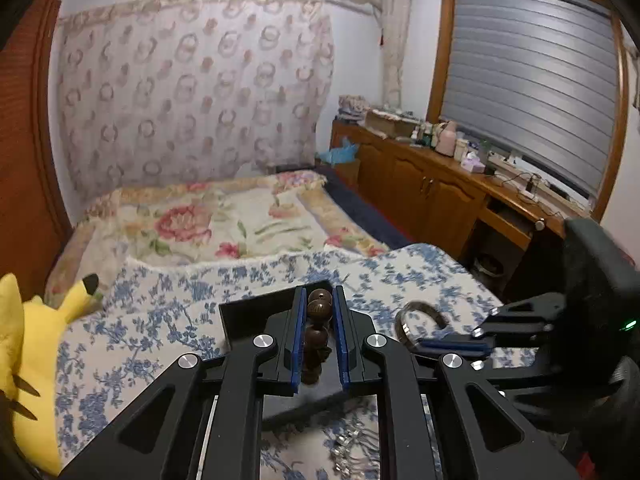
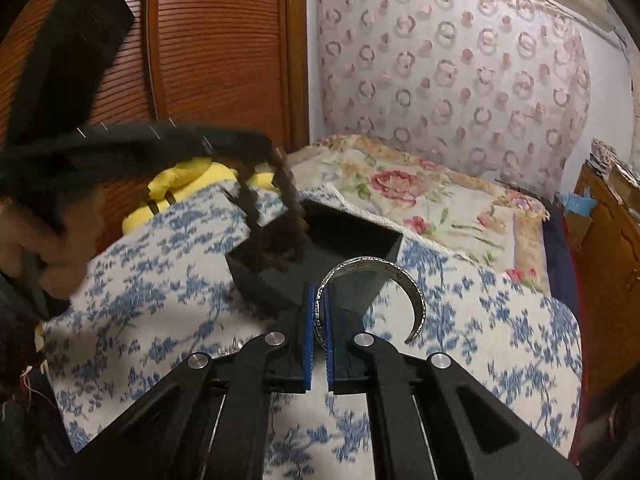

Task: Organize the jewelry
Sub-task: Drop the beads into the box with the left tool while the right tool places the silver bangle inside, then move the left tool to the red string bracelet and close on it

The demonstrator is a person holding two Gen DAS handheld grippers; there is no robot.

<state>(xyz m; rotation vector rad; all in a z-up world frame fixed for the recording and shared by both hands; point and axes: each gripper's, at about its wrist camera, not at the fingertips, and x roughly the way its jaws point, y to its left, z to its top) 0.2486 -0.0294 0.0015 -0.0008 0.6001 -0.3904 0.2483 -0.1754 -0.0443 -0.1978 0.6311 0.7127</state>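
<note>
left tool (image 1: 318, 336) clamped on brown bead bracelet (image 1: 318, 320), right tool (image 2: 319, 336) gripping silver cuff bangle (image 2: 374, 276) (open-ended), black box (image 2: 352, 236) on blue floral cloth (image 2: 160, 300)

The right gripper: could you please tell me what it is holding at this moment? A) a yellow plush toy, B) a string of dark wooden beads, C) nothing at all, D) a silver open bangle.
D: in the right wrist view the right gripper is shut on one end of the silver open bangle, whose curve arches out above the black box.

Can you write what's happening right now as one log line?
left gripper: shut on beads | right gripper: shut on bangle | box: open, on cloth
</note>
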